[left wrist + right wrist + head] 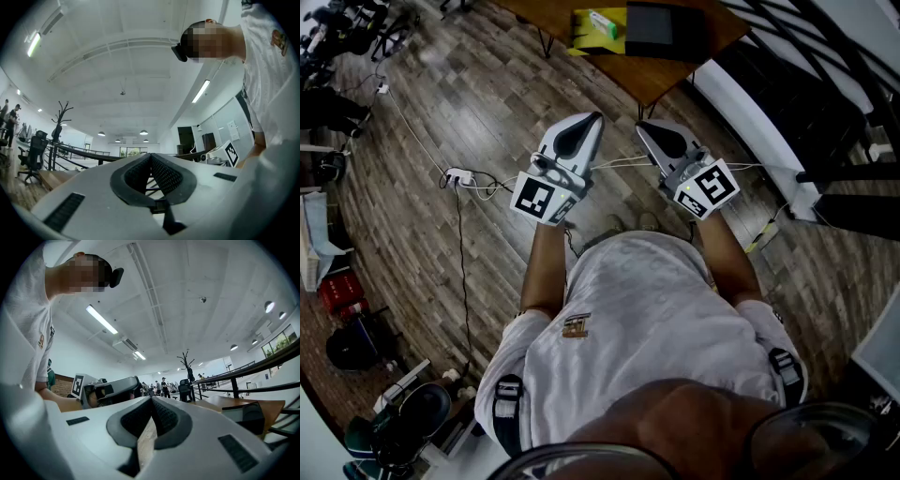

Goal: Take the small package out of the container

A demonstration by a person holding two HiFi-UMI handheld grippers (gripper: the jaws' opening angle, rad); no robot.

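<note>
A yellow container (pixel 586 37) lies on the wooden table (pixel 661 75) at the top of the head view. A small green and white package (pixel 603 23) rests in it, beside a black box (pixel 661 28). My left gripper (pixel 594 117) and right gripper (pixel 641 125) are held side by side in front of the person's chest, short of the table's near edge and pointing toward it. Both are shut with nothing between the pads. In the left gripper view the jaws (pixel 150 156) meet, tilted up toward the ceiling. The right gripper (pixel 151 400) is the same, with the black box (pixel 247 415) at its right.
A power strip (pixel 459 176) and cables lie on the wood floor to the left. Black railings (pixel 825 103) and a white ledge run along the right. Office chairs and bags stand at the far left. The left gripper (pixel 110 389) shows in the right gripper view.
</note>
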